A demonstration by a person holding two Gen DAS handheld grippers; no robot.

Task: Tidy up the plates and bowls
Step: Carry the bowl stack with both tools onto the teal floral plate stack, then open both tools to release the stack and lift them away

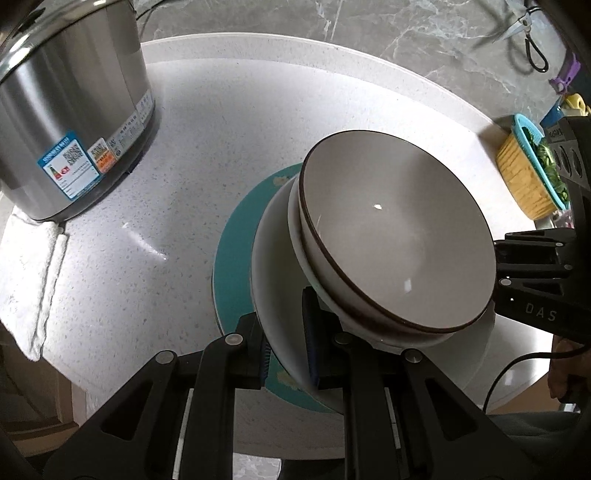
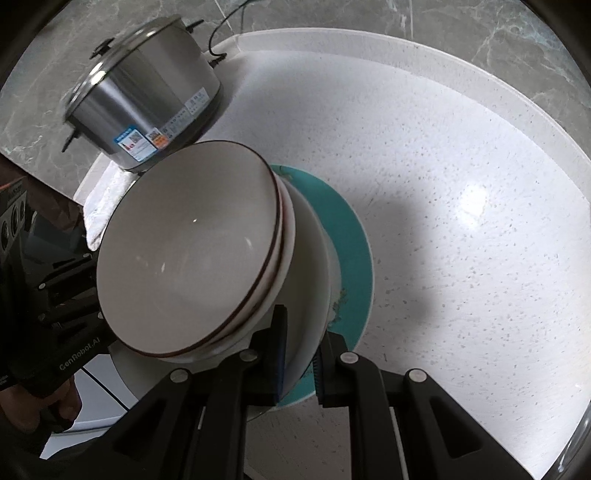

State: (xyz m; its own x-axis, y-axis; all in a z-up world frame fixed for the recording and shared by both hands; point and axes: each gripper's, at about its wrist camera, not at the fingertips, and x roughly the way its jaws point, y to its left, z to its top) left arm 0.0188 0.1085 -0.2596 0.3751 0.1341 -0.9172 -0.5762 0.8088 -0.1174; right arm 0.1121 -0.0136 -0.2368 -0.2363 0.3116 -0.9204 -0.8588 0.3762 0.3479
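Stack of 2 bowls [image 1: 399, 236] on white plate [image 1: 273, 258] and teal plate [image 1: 231, 258] hangs over the counter [image 1: 147, 206], left gripper [image 1: 286, 354] and right gripper [image 2: 301, 363] pinching opposite plate rims.

Steel pot [image 1: 70, 110]: upper left of the left wrist view, lidded, printed labels low on its side, standing on the desk.
Desk [image 1: 221, 147]: white, speckled, with a raised back rim.
Cloth [image 1: 48, 273]: white, under the pot's near edge.
Basket [image 1: 524, 173]: yellow and teal, right edge, greens inside.
Scissors [image 1: 524, 33]: upper right, against the grey marble wall [image 1: 369, 22].
Cord [image 2: 221, 33]: black, behind the pot.
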